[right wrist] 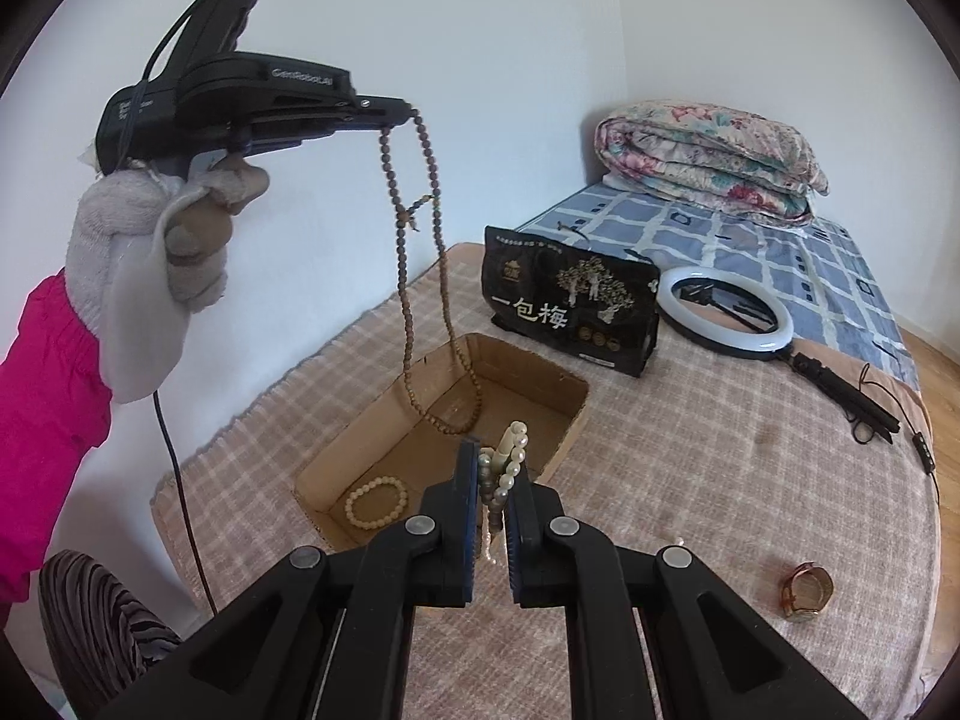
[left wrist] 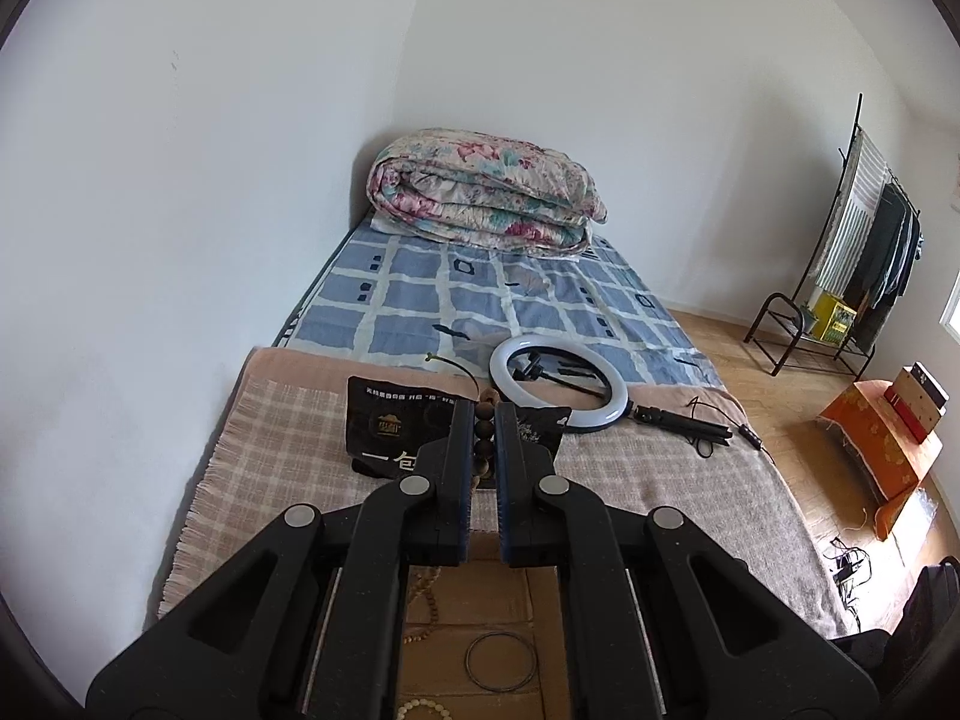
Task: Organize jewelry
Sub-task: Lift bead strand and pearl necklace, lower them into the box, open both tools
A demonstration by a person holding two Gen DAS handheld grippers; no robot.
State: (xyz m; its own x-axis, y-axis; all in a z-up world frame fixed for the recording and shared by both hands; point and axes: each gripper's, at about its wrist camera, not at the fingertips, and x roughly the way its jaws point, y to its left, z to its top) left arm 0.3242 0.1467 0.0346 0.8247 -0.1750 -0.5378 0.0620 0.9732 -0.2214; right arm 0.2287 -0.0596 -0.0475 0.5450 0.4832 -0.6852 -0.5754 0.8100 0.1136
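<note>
Left tool [right wrist: 414, 114] pinches limp wooden bead necklace [right wrist: 420, 276]; right tool [right wrist: 493, 480] clamps slippery pearl strand [right wrist: 513, 456] — both above cardboard box [right wrist: 372, 420] — grip mid-strand

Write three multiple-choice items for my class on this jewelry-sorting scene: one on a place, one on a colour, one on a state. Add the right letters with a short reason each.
1. Where does the cream bead bracelet lie?
A. Inside the cardboard box
B. On the blue checked sheet
C. On the ring light

2. What colour is the long bead necklace hanging from the left gripper?
A. White
B. Brown
C. Red

3. What is the state of the right gripper?
A. Wide open and bare
B. Lying on the bed
C. Shut on the pearl strand

Answers:
1 A, it rests on the box floor near the front corner.
2 B, its beads are dull brown against the wall.
3 C, pearls sit pinched between its fingers.
</note>
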